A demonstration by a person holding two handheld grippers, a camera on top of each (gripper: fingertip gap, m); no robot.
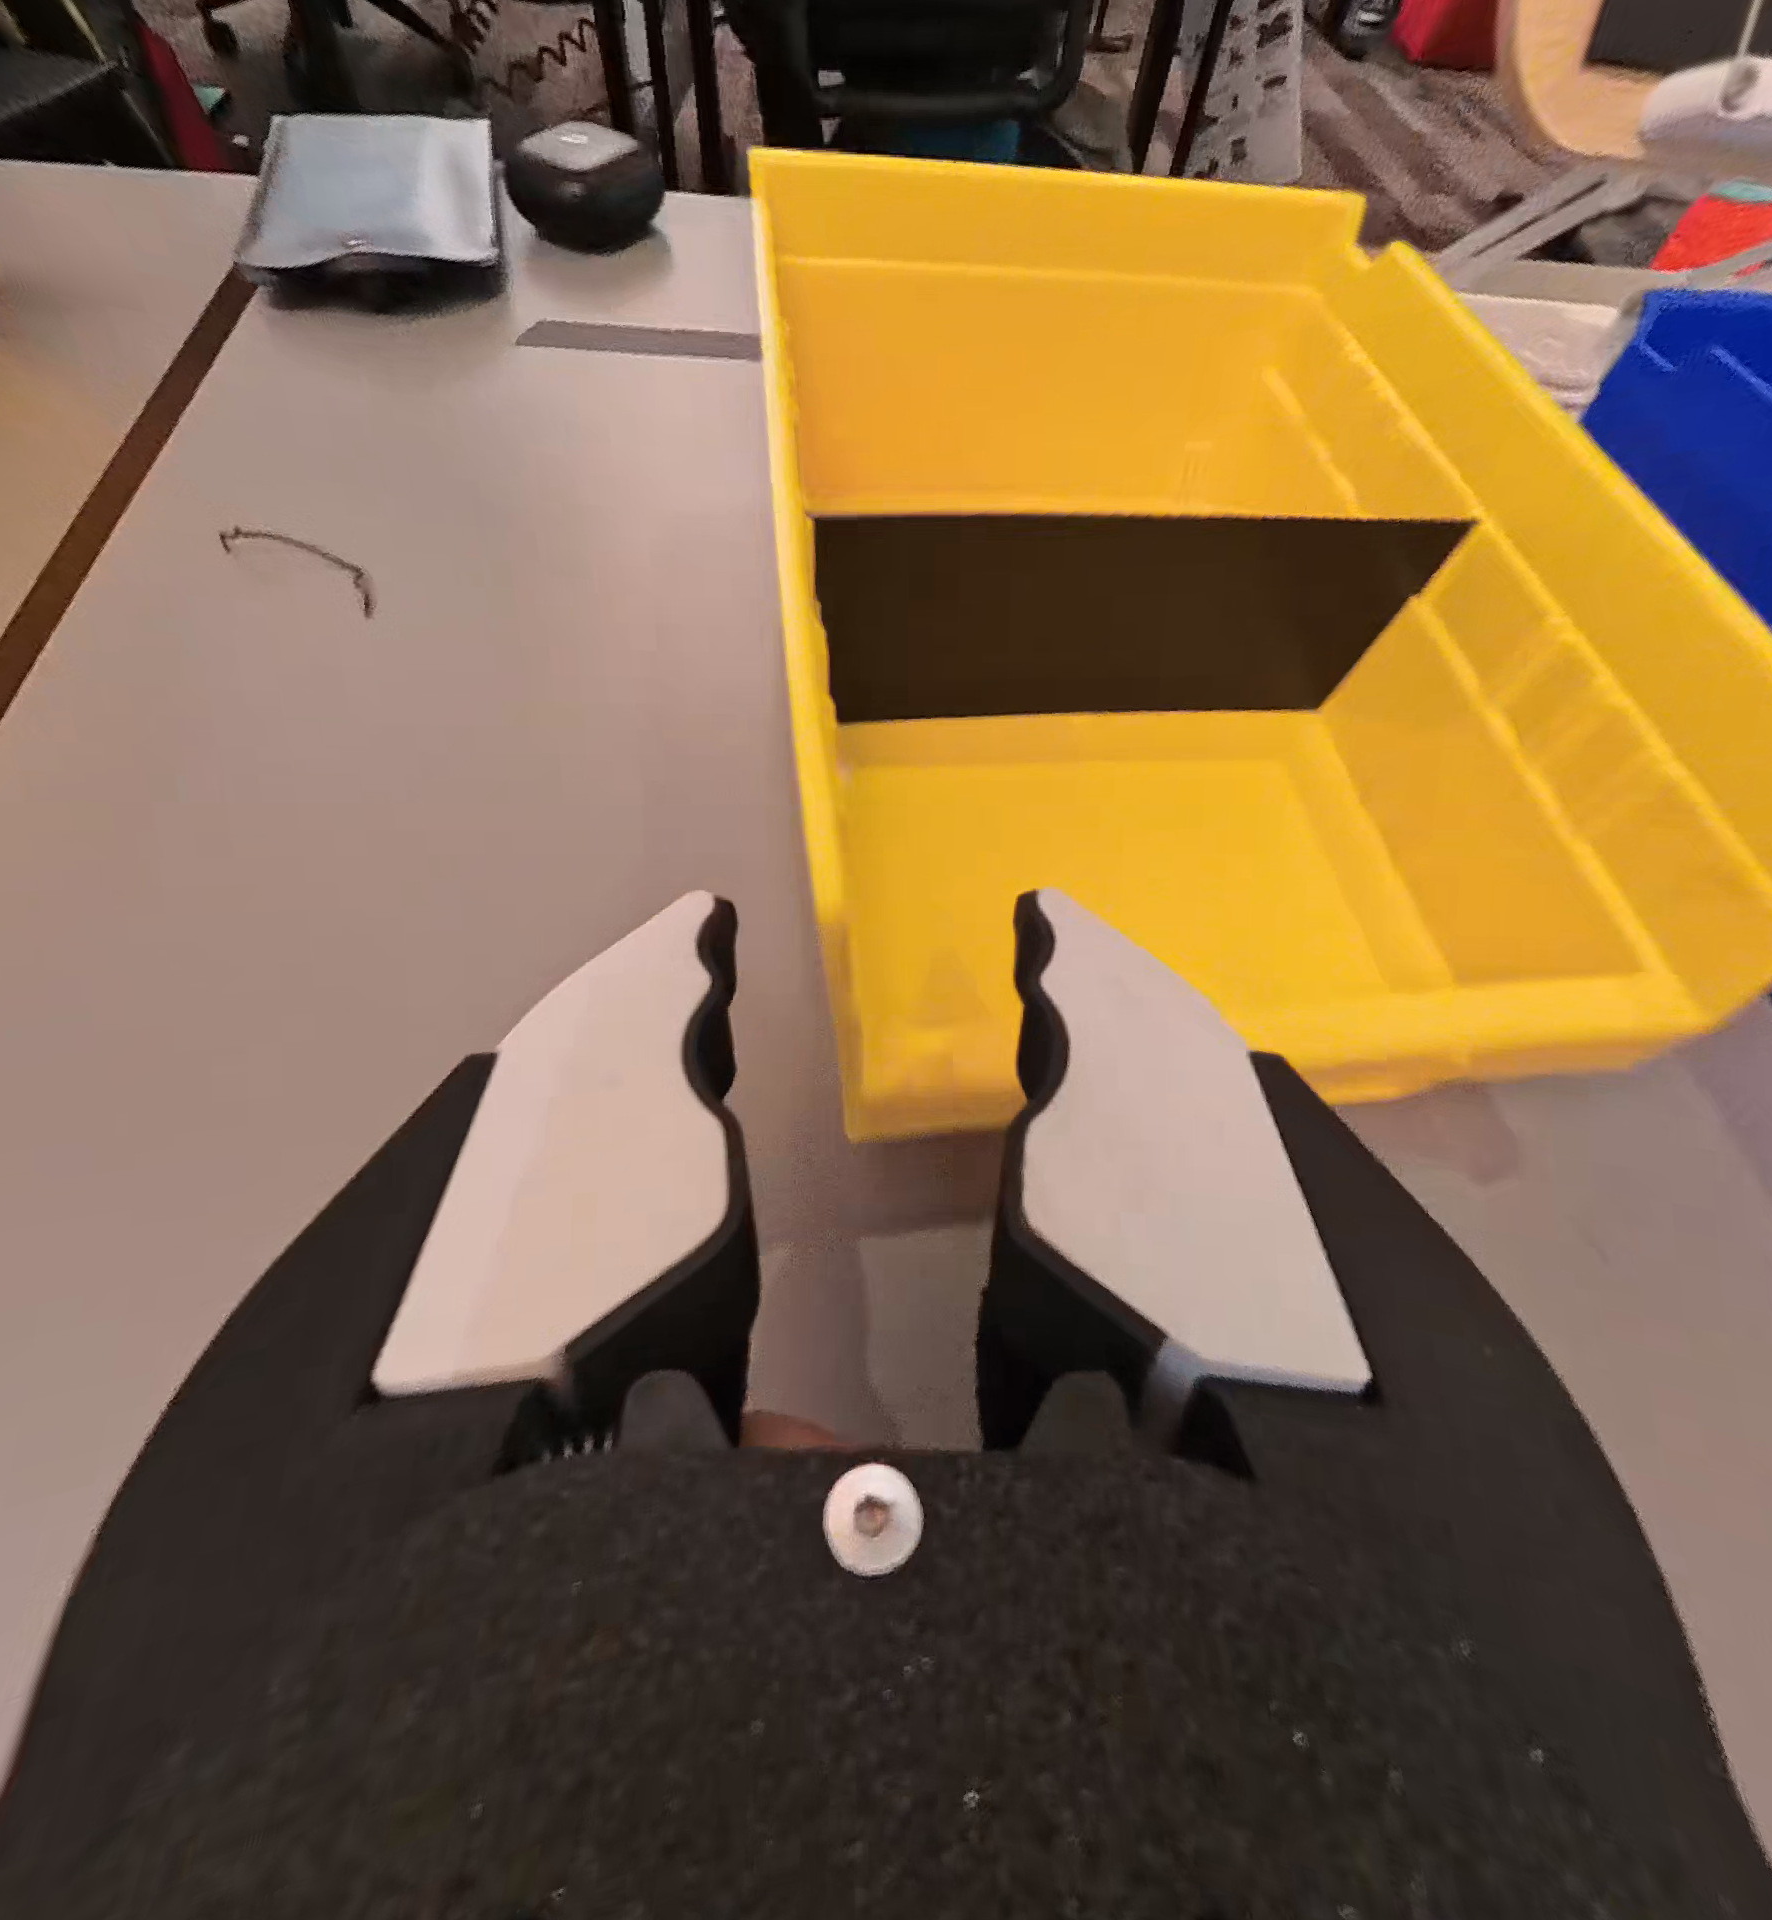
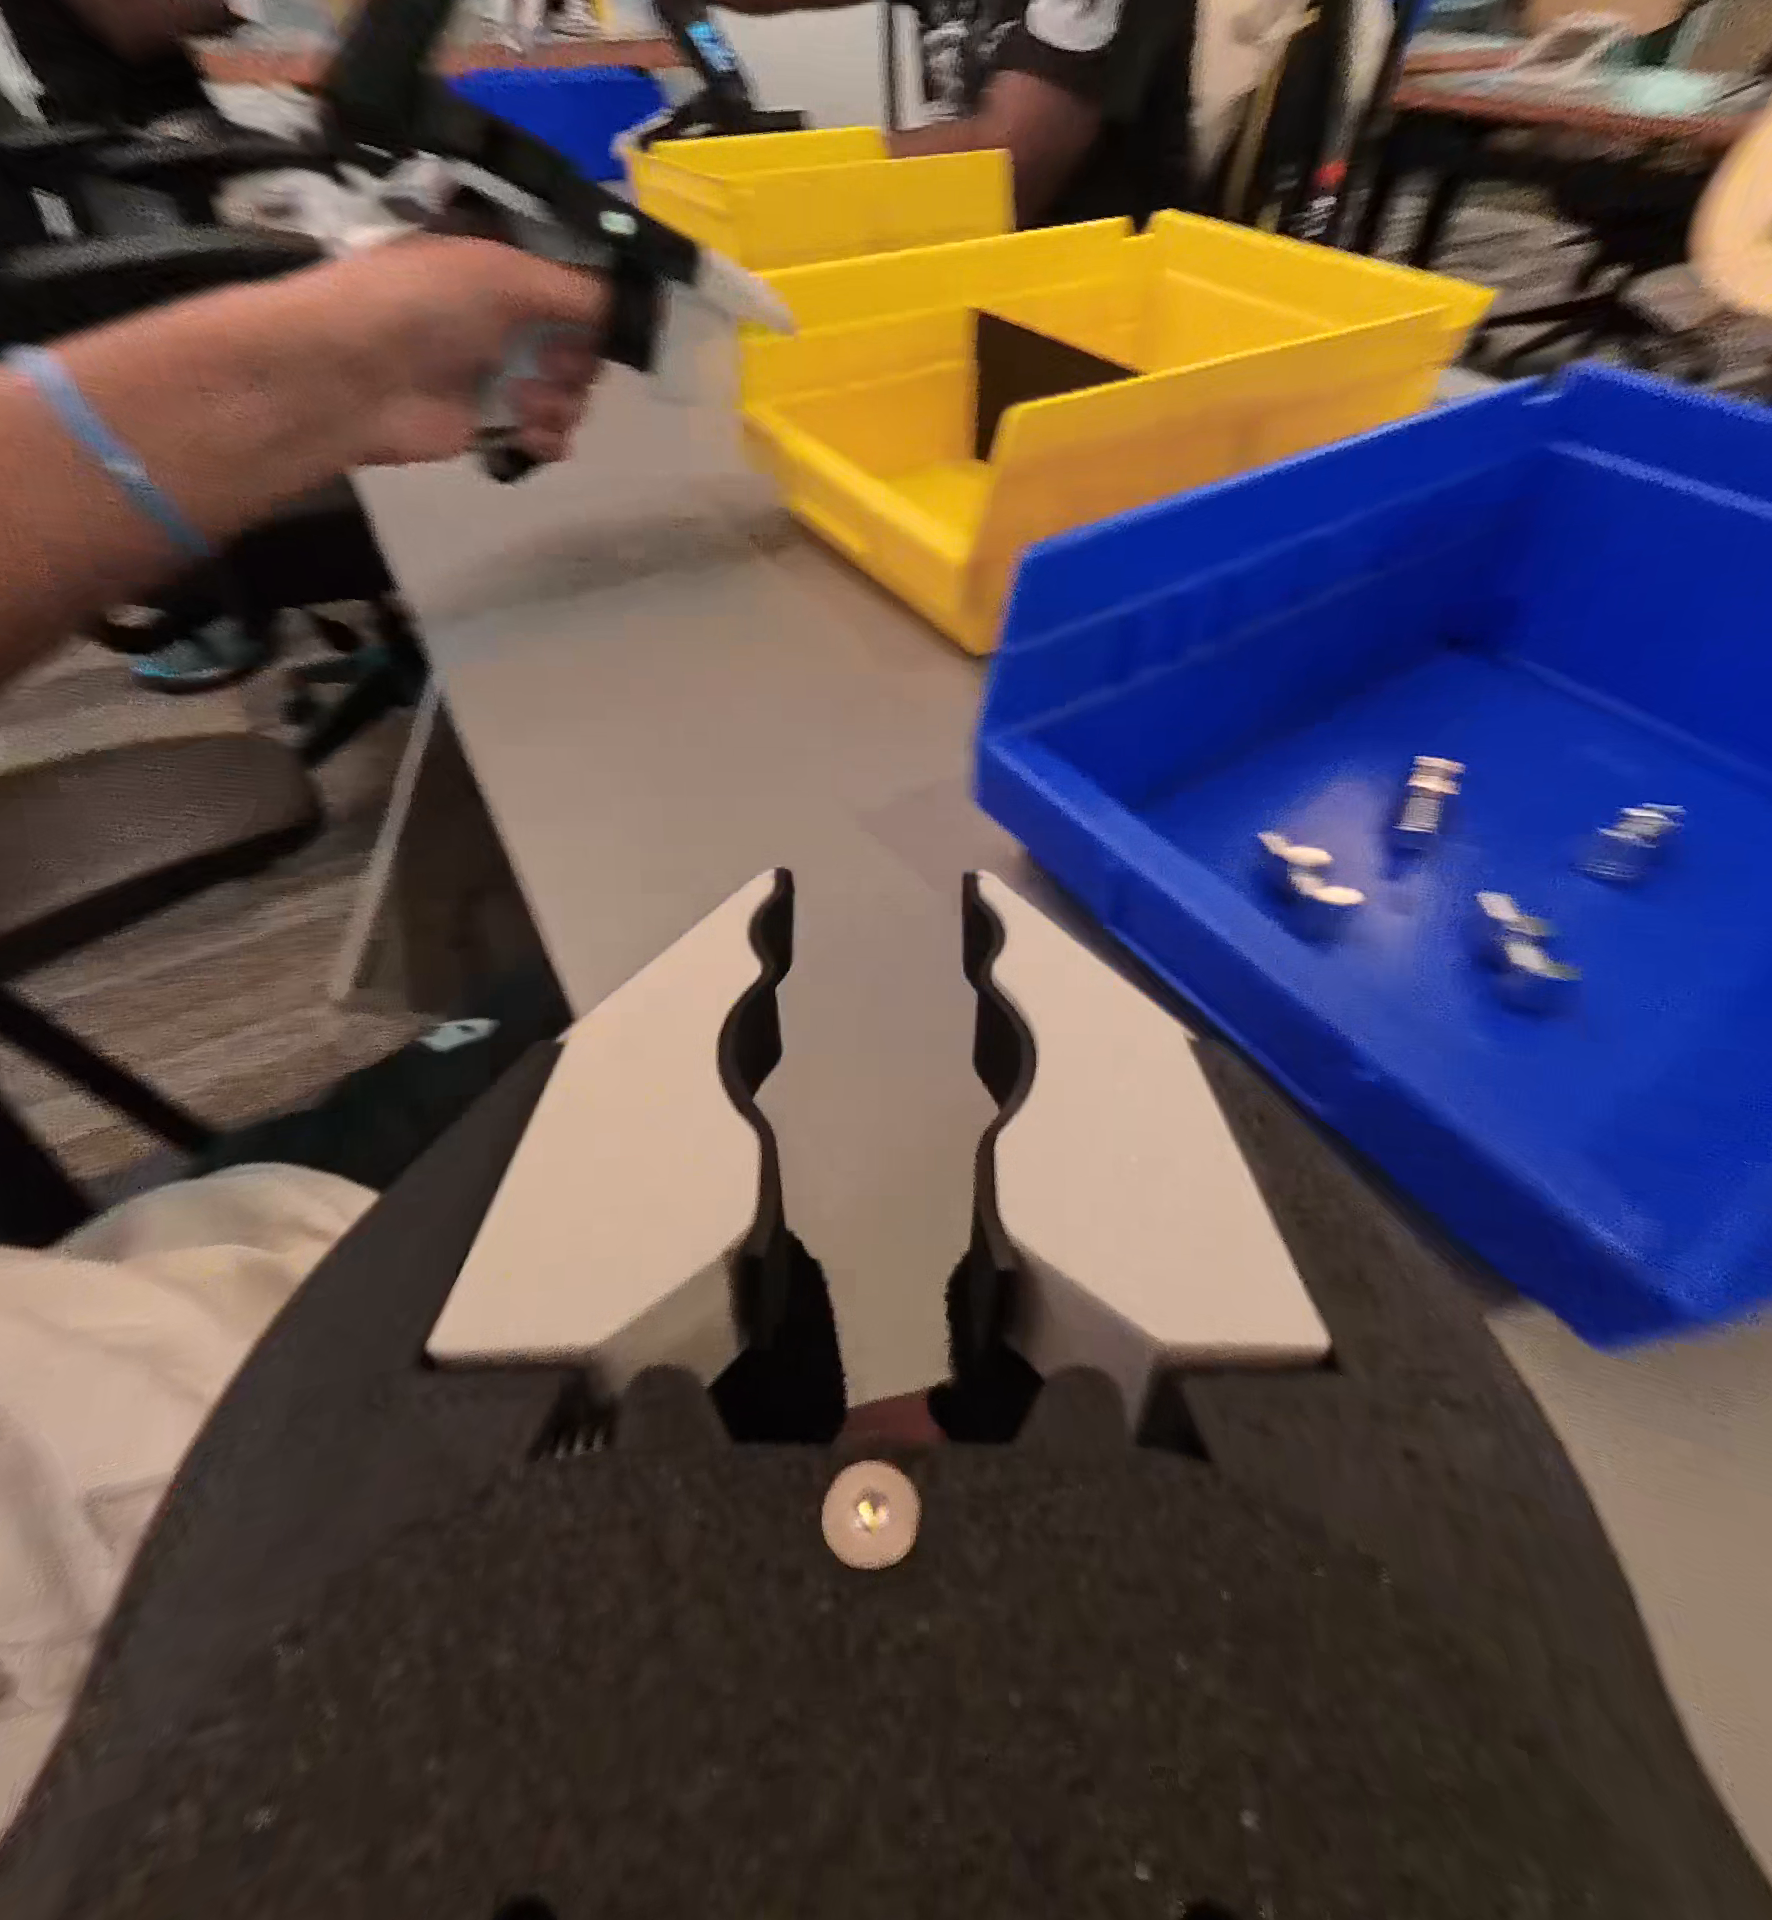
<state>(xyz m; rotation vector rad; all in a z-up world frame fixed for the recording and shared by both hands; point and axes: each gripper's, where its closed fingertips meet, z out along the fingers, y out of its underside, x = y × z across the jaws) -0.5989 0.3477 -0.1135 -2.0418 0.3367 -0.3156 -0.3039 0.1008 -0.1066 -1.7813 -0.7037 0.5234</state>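
Left of the yellow bin (image 1: 1588, 665), the table (image 1: 446, 831) lay bare, so you had room to pass. Inside it, a black divider (image 1: 1121, 613) stood crosswise between two compartments. The blue bin (image 2: 1225, 644) blocked its right side.
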